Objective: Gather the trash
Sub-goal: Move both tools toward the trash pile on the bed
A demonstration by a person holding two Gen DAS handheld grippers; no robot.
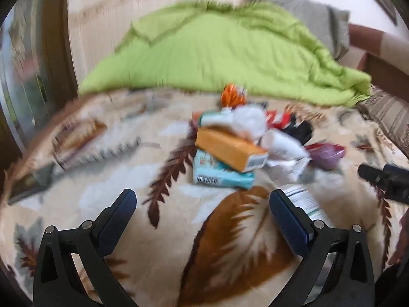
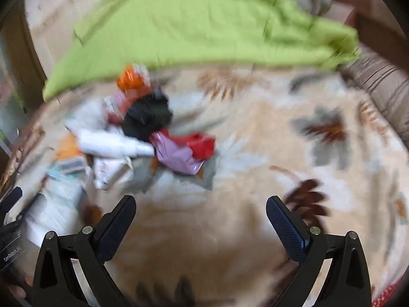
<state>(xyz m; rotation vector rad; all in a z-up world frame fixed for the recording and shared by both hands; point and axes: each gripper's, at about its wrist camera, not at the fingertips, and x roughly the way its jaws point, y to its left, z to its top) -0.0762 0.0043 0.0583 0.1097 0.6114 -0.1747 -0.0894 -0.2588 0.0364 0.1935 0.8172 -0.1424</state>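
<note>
A heap of trash lies on a leaf-patterned blanket (image 1: 107, 179). In the left wrist view it holds an orange box (image 1: 227, 149) on a light blue box (image 1: 219, 176), crumpled white paper (image 1: 249, 120), an orange wrapper (image 1: 232, 96), black and red scraps, and a purple wrapper (image 1: 327, 153). My left gripper (image 1: 203, 204) stands open just short of the boxes, nothing between its fingers; a white tub (image 1: 306, 202) sits by its right finger. My right gripper (image 2: 200, 211) is open over bare blanket, with the purple wrapper (image 2: 176, 156), red wrapper (image 2: 202, 144) and black scrap (image 2: 148, 119) ahead to its left. Both views are blurred.
A green quilt (image 1: 217, 48) is bunched across the bed beyond the heap, with a grey pillow (image 1: 309, 18) behind. A brown striped cushion (image 2: 383, 87) lies at the right. A wooden frame (image 1: 58, 38) stands at the left. The other gripper's black body (image 1: 383, 179) enters from the right.
</note>
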